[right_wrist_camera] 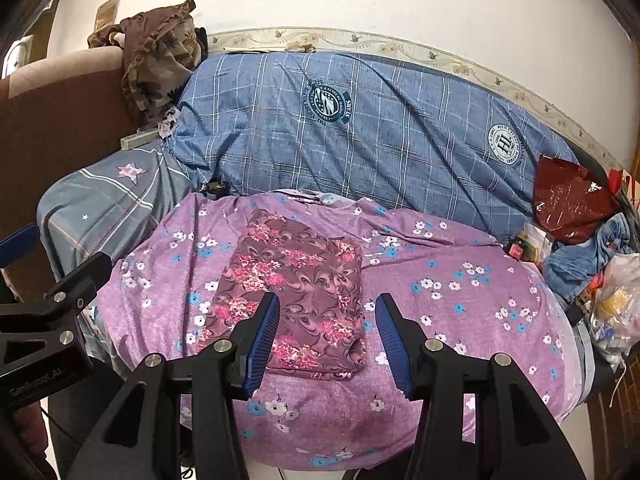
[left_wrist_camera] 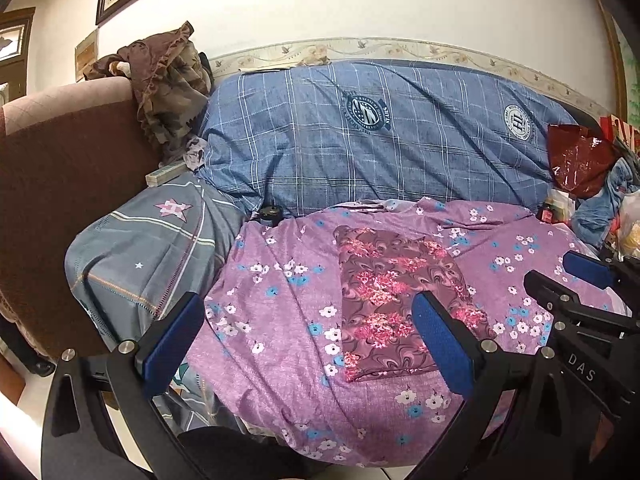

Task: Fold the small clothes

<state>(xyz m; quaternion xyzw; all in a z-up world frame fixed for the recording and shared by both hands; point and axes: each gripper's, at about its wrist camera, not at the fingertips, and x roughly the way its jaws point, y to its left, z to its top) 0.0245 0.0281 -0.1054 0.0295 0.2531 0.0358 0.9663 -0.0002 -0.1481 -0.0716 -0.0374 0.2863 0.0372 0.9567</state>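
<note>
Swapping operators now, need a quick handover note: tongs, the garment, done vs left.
Left tongs: open, empty, above the purple flowered sheet.
Right tongs: open, empty, over the near edge of the garment.
Floral garment: lies flat on the sheet as a neat rectangle, touched by neither tongs.
Done: it looks folded already.
Left: probably one more fold or setting it aside; I can't tell which. No other small clothes are laid out.

Maroon pink-floral garment [right_wrist_camera: 296,292], purple-flowered sheet [right_wrist_camera: 460,320]
</note>
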